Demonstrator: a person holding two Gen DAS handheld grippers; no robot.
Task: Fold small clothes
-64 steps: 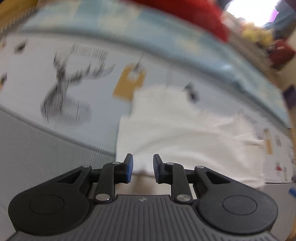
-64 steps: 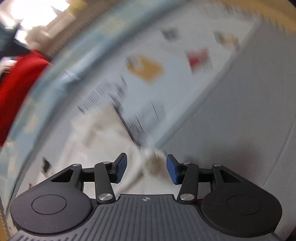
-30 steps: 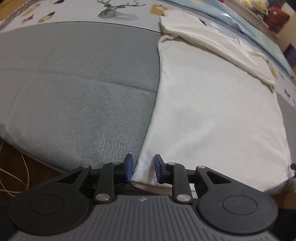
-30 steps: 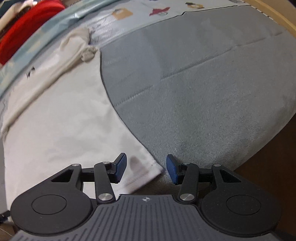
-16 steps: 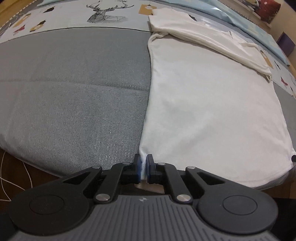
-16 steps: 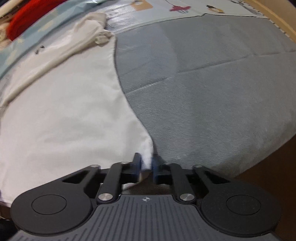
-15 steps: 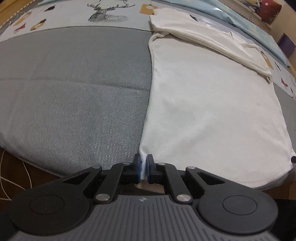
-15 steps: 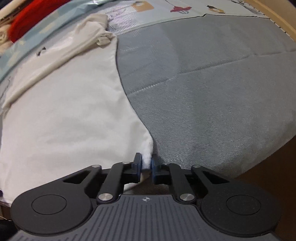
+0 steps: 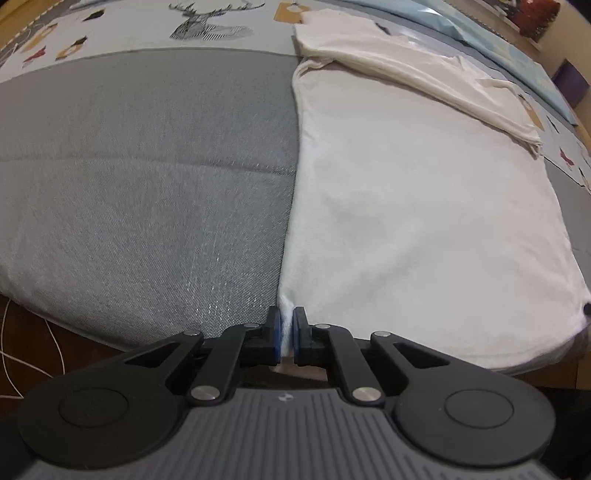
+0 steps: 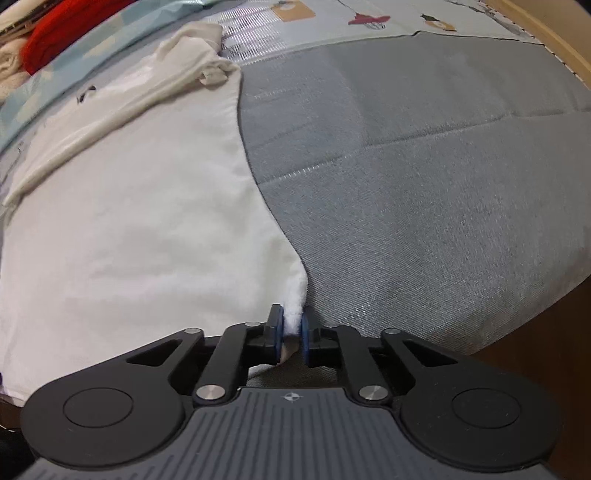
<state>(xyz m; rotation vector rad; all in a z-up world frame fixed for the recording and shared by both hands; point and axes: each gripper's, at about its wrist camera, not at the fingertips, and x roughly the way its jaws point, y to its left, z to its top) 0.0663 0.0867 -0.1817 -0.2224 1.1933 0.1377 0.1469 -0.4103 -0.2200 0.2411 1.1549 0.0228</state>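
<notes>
A white garment (image 9: 406, 206) lies flat on a grey cushion (image 9: 147, 177), its far part folded over into a thick band (image 9: 413, 66). My left gripper (image 9: 287, 334) is shut on the near left corner of its hem, white cloth showing between the blue pads. In the right wrist view the same white garment (image 10: 140, 229) spreads to the left over the grey cushion (image 10: 424, 184). There my right gripper (image 10: 292, 330) is shut on the near right corner, which bunches up between the pads.
A patterned sheet (image 9: 207, 26) with a deer print lies beyond the cushion. Red fabric (image 10: 66, 26) and a pale blue cover (image 9: 480, 33) sit at the far side. The cushion's near edge drops to a brown floor (image 10: 535, 332), with a thin white cord (image 9: 22, 350) at left.
Both grippers went from open over the garment's near corners to shut on them. Since half a second ago they have held still.
</notes>
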